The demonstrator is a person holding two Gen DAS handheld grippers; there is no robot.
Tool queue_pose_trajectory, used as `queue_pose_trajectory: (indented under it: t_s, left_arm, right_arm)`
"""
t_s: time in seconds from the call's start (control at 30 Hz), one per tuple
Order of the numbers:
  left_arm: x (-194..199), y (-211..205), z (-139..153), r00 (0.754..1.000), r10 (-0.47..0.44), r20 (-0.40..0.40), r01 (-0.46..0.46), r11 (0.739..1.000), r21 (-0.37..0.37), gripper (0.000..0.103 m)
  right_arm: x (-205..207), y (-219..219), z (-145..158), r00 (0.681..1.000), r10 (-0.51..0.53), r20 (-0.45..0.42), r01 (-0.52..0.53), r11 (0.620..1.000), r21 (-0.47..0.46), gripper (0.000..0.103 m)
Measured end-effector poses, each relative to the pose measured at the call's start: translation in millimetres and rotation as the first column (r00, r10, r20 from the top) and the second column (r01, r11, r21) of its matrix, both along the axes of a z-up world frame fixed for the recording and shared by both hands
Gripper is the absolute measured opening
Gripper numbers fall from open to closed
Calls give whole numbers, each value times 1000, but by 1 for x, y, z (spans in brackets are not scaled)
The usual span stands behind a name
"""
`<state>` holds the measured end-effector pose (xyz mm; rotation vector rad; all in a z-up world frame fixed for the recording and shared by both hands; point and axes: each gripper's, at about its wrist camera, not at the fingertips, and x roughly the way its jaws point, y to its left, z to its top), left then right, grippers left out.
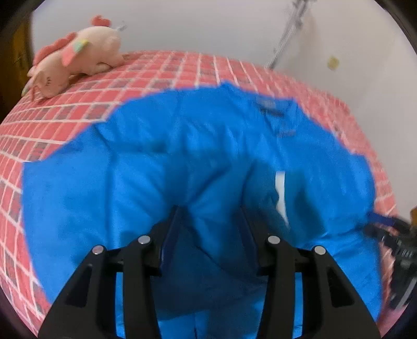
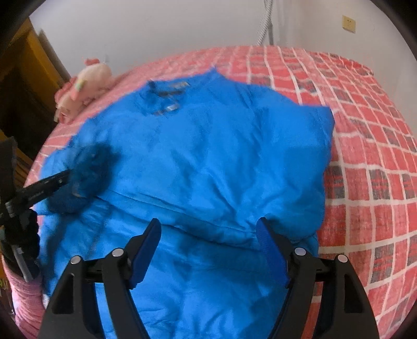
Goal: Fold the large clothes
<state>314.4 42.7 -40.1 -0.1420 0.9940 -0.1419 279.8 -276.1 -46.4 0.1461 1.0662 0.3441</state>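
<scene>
1. A bed (image 2: 370, 161) covered by a red checked blanket is seen in both views; it carries everything else, and a pale wall rises behind it.
2. A large blue padded jacket (image 2: 208, 156) is spread over the middle of the bed, collar (image 2: 166, 90) towards the far side and hem towards the cameras. One sleeve or side panel appears to have been laid inward across the body, since a straight folded edge is seen along the right side in the right wrist view. A white label (image 1: 280, 193) is exposed in the left wrist view, so part of the lining is turned up there.
3. The task is judged to be at an early-to-middle stage: the garment is flattened and partly folded in at the sides, but no crosswise fold of the body is seen, and the bundle is not yet compact.
4. The left hand-held gripper (image 1: 212, 208) is held low over the near part of the jacket with its jaws moderately apart; blue fabric bulges up between them, but whether it is pinched cannot be told.
5. The right hand-held gripper (image 2: 209, 224) is seen with its jaws wide apart just above the jacket's lower half, and nothing is held in them.
6. A pink plush toy (image 1: 75, 57) lies at the far left corner of the bed, well apart from the jacket.
7. A wall socket (image 2: 348, 23) is visible on the wall at the far right.
</scene>
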Motion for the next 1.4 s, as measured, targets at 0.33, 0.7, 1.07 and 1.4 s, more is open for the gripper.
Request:
queue_pose_trajectory:
  t_s: [0.33,0.7,1.07,1.4]
  left_arm:
    - [0,56,33,984,167,56,-170,984,45,50]
    - [-3,79,48,972,215,93,-215,977,-15,50]
    - [-10,63,59,973,170,153,-172,985,-3,50]
    - [10,35,17,993,103,64,-107,992,60,48]
  right_arm:
    - [30,125,10,961,250,-121,-238,966,101,88]
    - [62,173,-19,953,254,-164,-239,965,108,34]
    - [57,67,30,997,66,-48,-59,990,125,20]
    - [45,-29,28,993,-118,-14,119,987,111,20]
